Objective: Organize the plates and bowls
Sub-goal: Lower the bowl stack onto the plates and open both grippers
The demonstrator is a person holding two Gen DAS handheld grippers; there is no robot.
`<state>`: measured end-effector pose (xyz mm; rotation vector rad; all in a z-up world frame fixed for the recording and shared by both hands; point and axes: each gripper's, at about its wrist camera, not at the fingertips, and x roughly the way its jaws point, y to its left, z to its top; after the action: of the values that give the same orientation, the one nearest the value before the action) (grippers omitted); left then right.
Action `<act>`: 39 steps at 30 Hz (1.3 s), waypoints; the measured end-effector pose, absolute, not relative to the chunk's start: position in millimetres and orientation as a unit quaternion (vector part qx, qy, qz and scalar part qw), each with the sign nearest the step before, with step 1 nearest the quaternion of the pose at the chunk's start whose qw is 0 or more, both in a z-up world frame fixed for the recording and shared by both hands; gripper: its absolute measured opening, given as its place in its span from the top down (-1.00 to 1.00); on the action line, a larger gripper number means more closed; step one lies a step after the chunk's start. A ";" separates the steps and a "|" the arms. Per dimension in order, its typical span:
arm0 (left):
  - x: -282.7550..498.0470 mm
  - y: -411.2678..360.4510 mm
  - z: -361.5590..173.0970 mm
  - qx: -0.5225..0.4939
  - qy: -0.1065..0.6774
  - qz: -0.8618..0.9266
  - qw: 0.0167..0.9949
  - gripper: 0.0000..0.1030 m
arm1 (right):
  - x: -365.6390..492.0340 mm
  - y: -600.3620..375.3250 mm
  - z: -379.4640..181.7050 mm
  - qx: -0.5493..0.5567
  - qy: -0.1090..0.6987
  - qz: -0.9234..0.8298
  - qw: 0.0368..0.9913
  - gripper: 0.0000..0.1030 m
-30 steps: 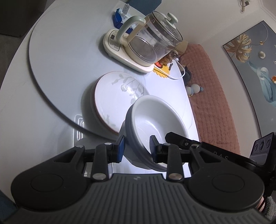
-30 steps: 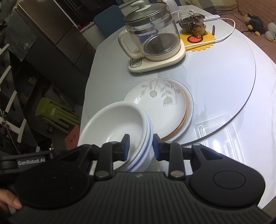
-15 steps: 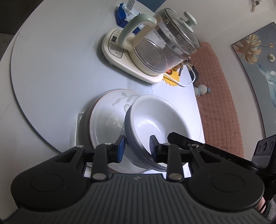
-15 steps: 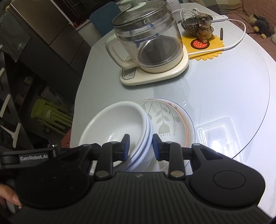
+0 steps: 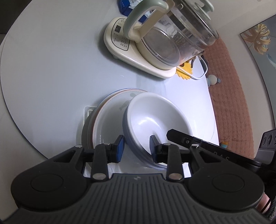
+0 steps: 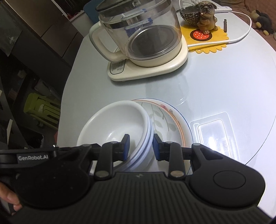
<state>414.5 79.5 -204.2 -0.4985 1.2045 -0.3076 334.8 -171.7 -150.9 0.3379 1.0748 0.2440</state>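
Left gripper (image 5: 137, 148): jaws closed on the near wall of the stacked white bowls (image 5: 155, 120), one blue pad outside the stack, the other inside the top bowl. Right gripper (image 6: 140, 146): jaws clamped across the opposite rim of the same bowls (image 6: 117, 125), one pad in the bowl cavity, the other against the outer wall where blue-edged rims of the nested bowls show. Stack tilted, held from both sides over the floral plates (image 6: 165, 120).

Under and just beyond the bowls, those plates (image 5: 107, 113) piled together: top one with a grey leaf pattern, orange rim line on one, blue rim line on a lower one. Whether the bowls touch the top plate or sit just above it: cannot tell.

Beside the plates, a clear plastic tray (image 6: 213, 131) flat on the round glass turntable (image 6: 207, 77); in the left view only a corner of it (image 5: 88, 110) peeking out past the plates.

Farther out, a glass kettle (image 6: 141, 32) on its cream base with printed controls, well apart from the plates. Behind it, a yellow scalloped mat (image 6: 207, 39) carrying a pug figurine (image 6: 206, 15) with a woven basket, a white cord (image 6: 241, 36) curving past. All of it on the pale tabletop (image 5: 10, 146). Beyond the edge, a pink sofa (image 5: 231, 82) and a wall painting (image 5: 258, 39).
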 end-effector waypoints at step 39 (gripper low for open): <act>364.7 74.6 -120.8 -0.174 0.504 -0.130 0.836 -0.03 | 288.1 -181.4 -78.8 0.135 0.438 0.107 0.882 0.30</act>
<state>364.7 74.6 -120.8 -0.3679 1.0667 -0.2744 288.1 -181.4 -78.8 0.2809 0.9120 0.2221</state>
